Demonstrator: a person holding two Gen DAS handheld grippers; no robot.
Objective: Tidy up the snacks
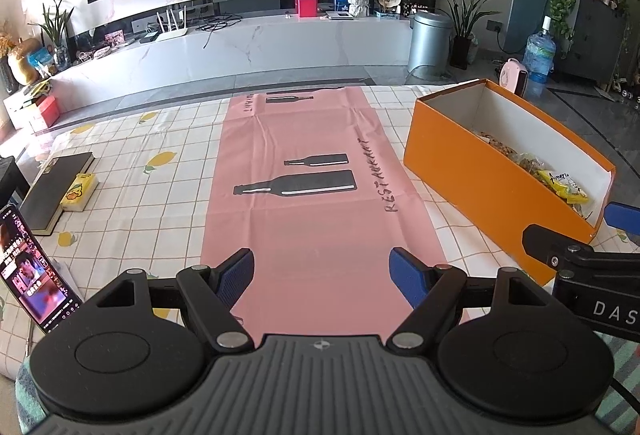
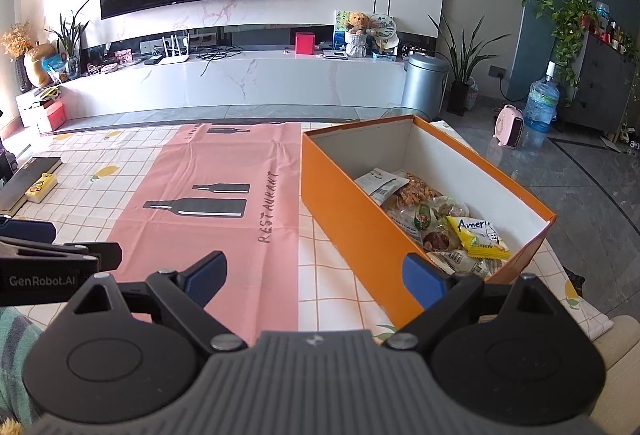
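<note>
Right wrist alone shows snacks [image 2: 444,225] filling box [image 2: 344,203].

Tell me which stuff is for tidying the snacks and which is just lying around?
For the job:
- orange box
- snack packets inside it
- left claw, open
- right claw, open

Just lying about:
- pink cloth
- book
- yellow pack beside the book
- phone
</note>
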